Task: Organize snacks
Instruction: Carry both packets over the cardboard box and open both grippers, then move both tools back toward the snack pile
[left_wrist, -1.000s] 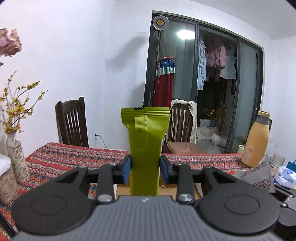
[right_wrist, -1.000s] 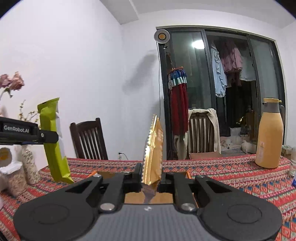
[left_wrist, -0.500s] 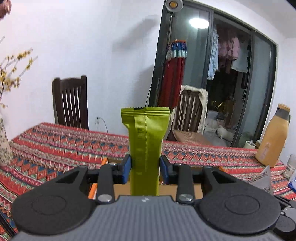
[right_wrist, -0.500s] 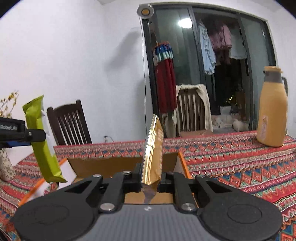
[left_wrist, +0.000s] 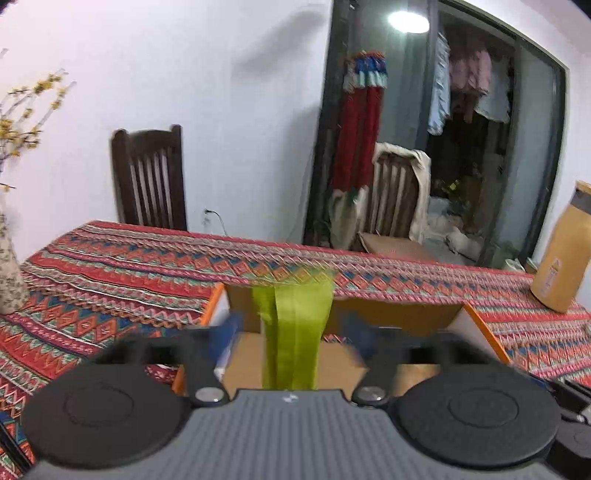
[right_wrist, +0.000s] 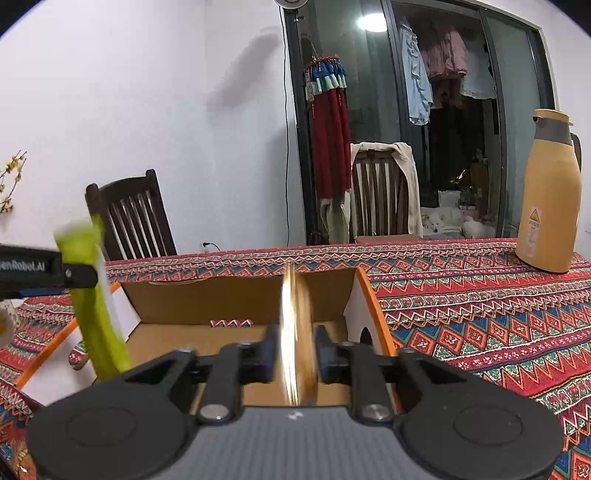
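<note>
My left gripper (left_wrist: 291, 334) has its jaws spread wide apart; a green snack packet (left_wrist: 293, 325) stands blurred between them, clear of both pads, above an open cardboard box (left_wrist: 402, 315). The packet (right_wrist: 98, 314) and the left gripper's finger (right_wrist: 48, 269) also show at the left of the right wrist view. My right gripper (right_wrist: 295, 352) has its jaws slightly apart around a gold snack packet (right_wrist: 295, 332), blurred, with a gap on each side, over the same box (right_wrist: 207, 295).
The box stands on a table with a red patterned cloth (right_wrist: 461, 317). A tan thermos jug (right_wrist: 548, 192) stands at the right. A vase with yellow flowers (left_wrist: 9, 258) is at the left. Two wooden chairs (left_wrist: 151, 177) stand behind the table.
Both grippers tilted down toward the box. Both jaws opened, and the green and gold packets now sit lower between them, motion-blurred.
</note>
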